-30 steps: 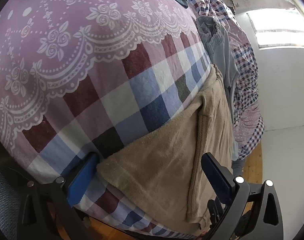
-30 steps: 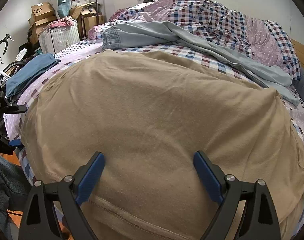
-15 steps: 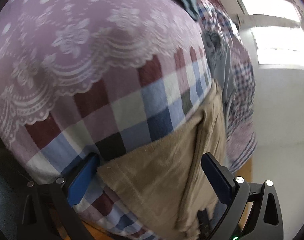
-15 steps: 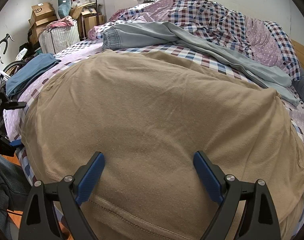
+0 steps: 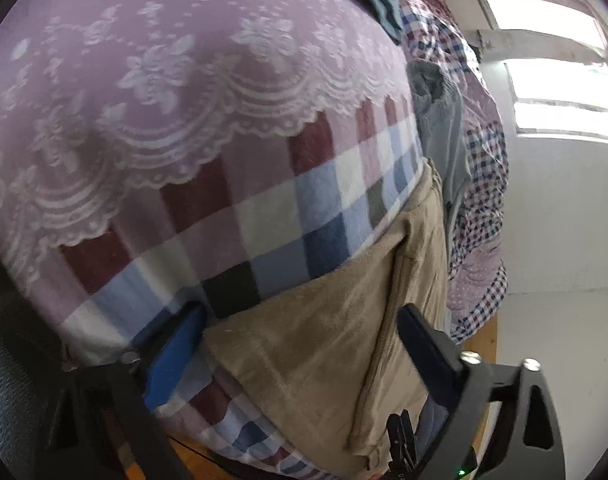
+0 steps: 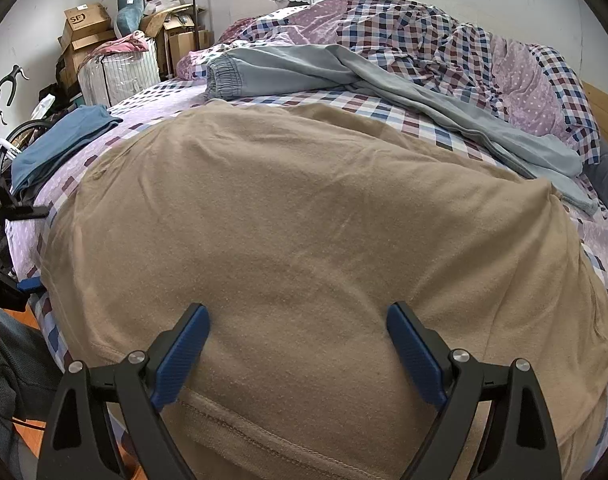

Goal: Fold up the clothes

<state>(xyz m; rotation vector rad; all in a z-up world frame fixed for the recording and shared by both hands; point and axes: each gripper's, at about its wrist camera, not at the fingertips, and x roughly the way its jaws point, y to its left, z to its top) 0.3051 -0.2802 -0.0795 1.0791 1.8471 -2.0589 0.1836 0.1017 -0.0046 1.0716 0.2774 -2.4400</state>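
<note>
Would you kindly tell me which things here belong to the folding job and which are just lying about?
Part of the job:
- flat tan cotton garment
- left tool, closing around its corner
- right tool, open at its hem

Lying about:
- grey sweatpants
- folded blue cloth
- cardboard boxes
- bicycle

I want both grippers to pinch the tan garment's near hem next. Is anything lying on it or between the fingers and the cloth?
Nothing visible. The tan garment lies bare on the bed; the grey trousers and blue folded cloth sit beyond its edges. The right gripper is open over it; the left gripper, jaws closing, straddles its corner.
</note>
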